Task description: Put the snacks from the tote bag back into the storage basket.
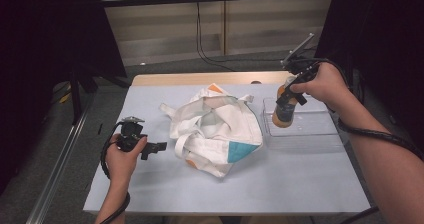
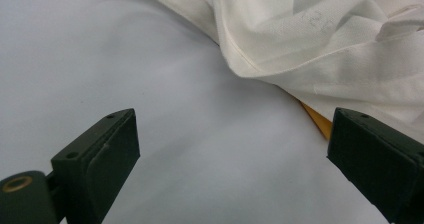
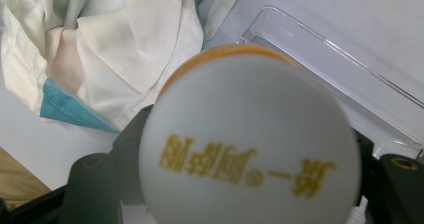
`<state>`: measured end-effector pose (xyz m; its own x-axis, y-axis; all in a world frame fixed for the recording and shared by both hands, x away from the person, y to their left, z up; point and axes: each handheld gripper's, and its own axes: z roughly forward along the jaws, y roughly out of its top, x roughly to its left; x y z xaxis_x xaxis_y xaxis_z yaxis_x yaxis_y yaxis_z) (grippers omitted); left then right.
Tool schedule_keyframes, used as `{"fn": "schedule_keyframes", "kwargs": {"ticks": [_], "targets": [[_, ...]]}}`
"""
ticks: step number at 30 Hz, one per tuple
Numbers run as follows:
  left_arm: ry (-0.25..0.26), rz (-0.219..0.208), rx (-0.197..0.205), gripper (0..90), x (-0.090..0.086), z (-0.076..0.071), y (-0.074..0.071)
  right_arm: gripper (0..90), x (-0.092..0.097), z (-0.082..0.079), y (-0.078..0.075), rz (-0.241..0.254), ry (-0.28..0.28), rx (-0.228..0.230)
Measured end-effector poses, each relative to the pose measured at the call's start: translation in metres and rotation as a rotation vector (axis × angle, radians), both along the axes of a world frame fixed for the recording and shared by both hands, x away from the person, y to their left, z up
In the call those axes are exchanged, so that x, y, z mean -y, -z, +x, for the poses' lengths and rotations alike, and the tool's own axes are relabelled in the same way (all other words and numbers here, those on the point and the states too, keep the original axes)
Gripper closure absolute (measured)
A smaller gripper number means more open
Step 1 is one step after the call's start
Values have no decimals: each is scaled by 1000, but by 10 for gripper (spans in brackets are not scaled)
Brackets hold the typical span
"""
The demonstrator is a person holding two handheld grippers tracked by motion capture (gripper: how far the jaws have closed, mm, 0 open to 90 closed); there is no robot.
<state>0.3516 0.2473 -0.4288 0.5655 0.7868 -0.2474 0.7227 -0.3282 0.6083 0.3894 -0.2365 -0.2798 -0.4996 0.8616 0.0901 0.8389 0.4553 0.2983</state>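
High view: right hand-held gripper (image 1: 289, 95) at far right, clamped on an orange bottle (image 1: 284, 110) just below its cap. Bottle upright, base down inside a clear tray (image 1: 320, 134) at the tray's left end — whether resting on the tray floor or held just above it, cannot tell. Tray set on the right part of the pale tabletop (image 1: 280, 184), just beside a crumpled white bag (image 1: 215, 129) with teal and orange patches. Bag spread across the middle, straps trailing toward far left.

Left hand-held gripper (image 1: 159, 147) at near left, low over the tabletop, pointed right toward the bag, near it but apart. Cable looped round the left wrist.

Left gripper view: both black jaws spread wide, nothing between them but bare tabletop (image 2: 150, 84); white cloth of the bag (image 2: 320, 39) ahead and to the right, an orange edge peeking from under it beside the right jaw.

Right gripper view: round white cap of the bottle (image 3: 250, 144) seen end-on, gold lettering across it, an orange rim behind. Black jaws pressed against both sides of the bottle — a firm hold. Behind it, the bag (image 3: 125, 49) at left with a teal patch, and the tray (image 3: 340, 69) rim at right.
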Motion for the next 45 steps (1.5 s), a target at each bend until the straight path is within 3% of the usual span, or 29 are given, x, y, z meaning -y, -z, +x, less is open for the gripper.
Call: {"fn": "schedule_keyframes", "kwargs": {"ticks": [17,34,45], "targets": [[-4,-1,2,62,1,0,0,298,7,-1,9,-6,14,-9],[-10,-4,6,62,0,0,1,298,0,-2,28,-9,19,-38],[-4,2,3,62,1,0,0,298,-2,-5,37,-7,-10,-44]]}}
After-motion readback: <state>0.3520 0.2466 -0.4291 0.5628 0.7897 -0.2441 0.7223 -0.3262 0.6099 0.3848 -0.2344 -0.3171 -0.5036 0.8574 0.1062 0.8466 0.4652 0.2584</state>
